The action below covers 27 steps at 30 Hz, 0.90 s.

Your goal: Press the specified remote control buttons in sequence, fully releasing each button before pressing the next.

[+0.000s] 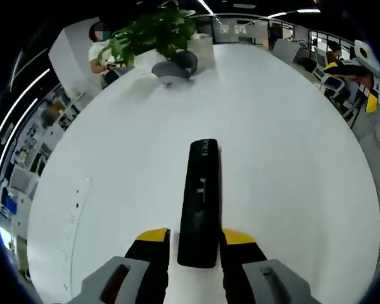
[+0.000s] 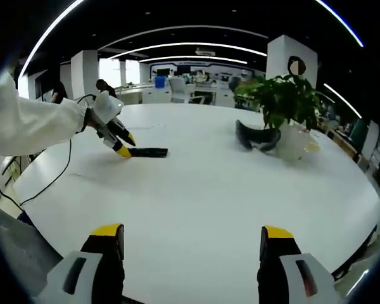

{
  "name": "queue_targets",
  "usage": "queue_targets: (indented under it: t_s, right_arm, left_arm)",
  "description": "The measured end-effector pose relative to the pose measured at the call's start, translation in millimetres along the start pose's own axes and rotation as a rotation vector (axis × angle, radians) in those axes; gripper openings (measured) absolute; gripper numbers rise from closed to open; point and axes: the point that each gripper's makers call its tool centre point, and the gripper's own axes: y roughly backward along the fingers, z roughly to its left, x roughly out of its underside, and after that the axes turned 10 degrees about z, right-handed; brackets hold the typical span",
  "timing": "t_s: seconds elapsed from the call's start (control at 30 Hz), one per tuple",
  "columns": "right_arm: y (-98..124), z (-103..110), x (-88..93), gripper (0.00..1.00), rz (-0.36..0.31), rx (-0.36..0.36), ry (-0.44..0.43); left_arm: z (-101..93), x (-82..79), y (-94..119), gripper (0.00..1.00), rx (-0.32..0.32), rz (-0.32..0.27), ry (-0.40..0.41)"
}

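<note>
In the left gripper view, the remote control [image 1: 199, 202] lies flat on the white tabletop [image 1: 285, 158], long axis running away from the camera, its near end sitting between the yellow-tipped jaws of the left gripper [image 1: 196, 244]. The jaws stand close on either side of the remote, but whether they actually clamp it or merely bracket it I cannot tell. My reading is that the hold is meant to steady the remote so it will not slide when a button is pushed. Faint light marks show on the remote's face; they are too small to read, and no brand can be made out. At the far edge of the tabletop stand a leafy plant [image 1: 153, 30] and a dark curved object [image 1: 175, 65], with people seated beyond.

In the right gripper view, the right gripper [image 2: 193, 244] hangs over bare tabletop [image 2: 196, 190] with its jaws spread wide and nothing between them. It is well apart from the remote control [image 2: 147, 152], which lies across the tabletop to the left, where the left gripper [image 2: 120, 147], held by a white-sleeved arm [image 2: 31, 130], meets its end. The right gripper looks kept free as the pressing tool, judging from the task; it has not yet reached the buttons. The plant [image 2: 280, 98] and a dark headset-like object [image 2: 256, 137] sit to the right. No writing is legible here.
</note>
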Motion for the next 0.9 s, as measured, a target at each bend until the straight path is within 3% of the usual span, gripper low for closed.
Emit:
queue_targets:
  t_s: [0.07, 0.1, 0.13, 0.2, 0.27, 0.3, 0.33, 0.47, 0.67, 0.9]
  right_arm:
    - [0.2, 0.1, -0.4, 0.89, -0.004, 0.001, 0.002]
    - [0.1, 0.5, -0.3, 0.9, -0.003, 0.001, 0.005]
    - [0.0, 0.8, -0.1, 0.9, -0.002, 0.0, 0.006]
    - [-0.2, 2.7, -0.1, 0.92, -0.002, -0.005, 0.012]
    - [0.7, 4.2, -1.9, 0.92, -0.011, -0.007, 0.017]
    - [0.6, 4.9, -1.7, 0.92, -0.01, -0.011, 0.018]
    - [0.4, 5.1, -1.2, 0.92, -0.007, -0.012, 0.017]
    - [2.0, 5.0, -3.3, 0.93, -0.022, -0.011, 0.013]
    - [1.0, 6.2, -2.1, 0.96, -0.016, -0.012, 0.025]
    - [2.4, 6.2, -3.1, 0.99, -0.026, -0.013, 0.027]
  left_arm:
    - [4.6, 1.3, -0.4, 0.41, -0.032, -0.018, 0.013]
    - [12.2, -0.5, -0.5, 0.48, -0.083, -0.055, 0.031]
    - [11.4, 0.4, 0.1, 0.56, -0.089, -0.066, 0.05]
    - [13.8, 5.6, 0.9, 0.65, -0.111, -0.057, 0.123]
    - [12.2, 10.0, 1.4, 0.77, -0.109, -0.047, 0.171]
    - [10.6, 15.8, 2.1, 0.85, -0.109, -0.032, 0.239]
    - [5.4, 17.0, 0.5, 0.9, -0.088, -0.031, 0.222]
    - [-1.4, 28.1, 3.6, 1.0, -0.104, -0.023, 0.286]
    - [-20.4, 36.6, 18.0, 1.0, -0.09, -0.048, 0.367]
    - [-46.1, 26.6, 65.3, 1.0, -0.135, -0.204, 0.483]
